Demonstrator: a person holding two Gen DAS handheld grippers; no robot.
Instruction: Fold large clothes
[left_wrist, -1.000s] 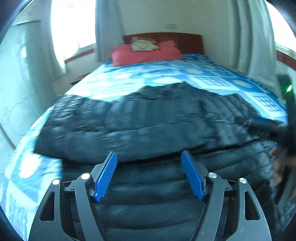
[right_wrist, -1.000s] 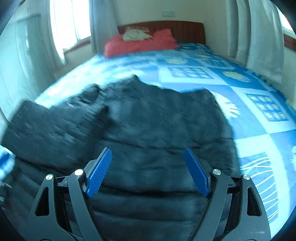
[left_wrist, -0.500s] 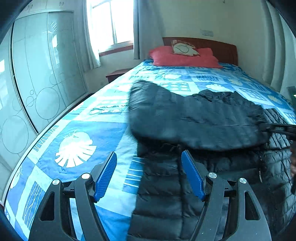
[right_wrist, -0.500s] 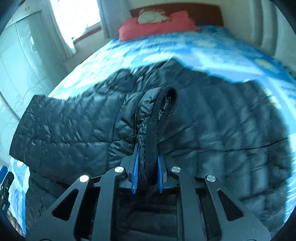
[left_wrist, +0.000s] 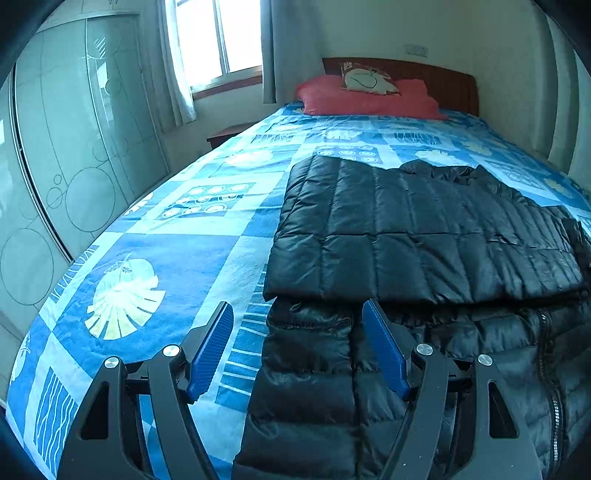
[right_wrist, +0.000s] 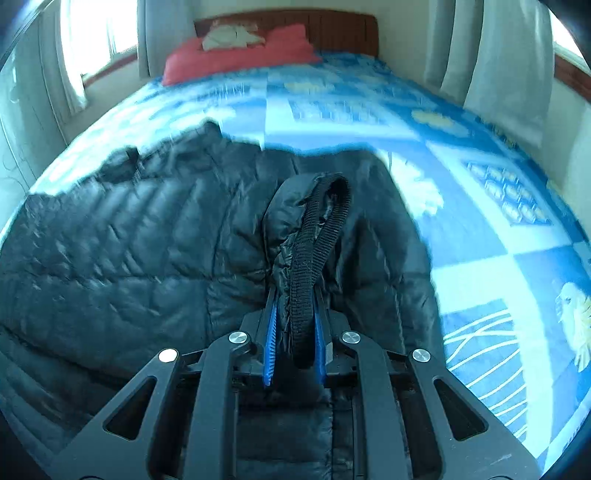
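My left gripper (left_wrist: 297, 347) has its fingers spread apart and they hold nothing. It hovers low over the near left edge of the black puffer jacket (left_wrist: 424, 236), which lies on the bed (left_wrist: 155, 240). Just ahead of these fingers one sleeve (left_wrist: 406, 229) is already laid flat across the body of the jacket, so I judge the first fold is done. The zipper (left_wrist: 550, 369) shows to the right of the fingers, on the lower layer.

My right gripper (right_wrist: 294, 341) is clenched on the ribbed cuff (right_wrist: 317, 254) of the other sleeve, and the cuff stands up between the fingers above the jacket. The picture is blurred here. I think this second sleeve must be brought across and released, and after that the body needs folding in half.
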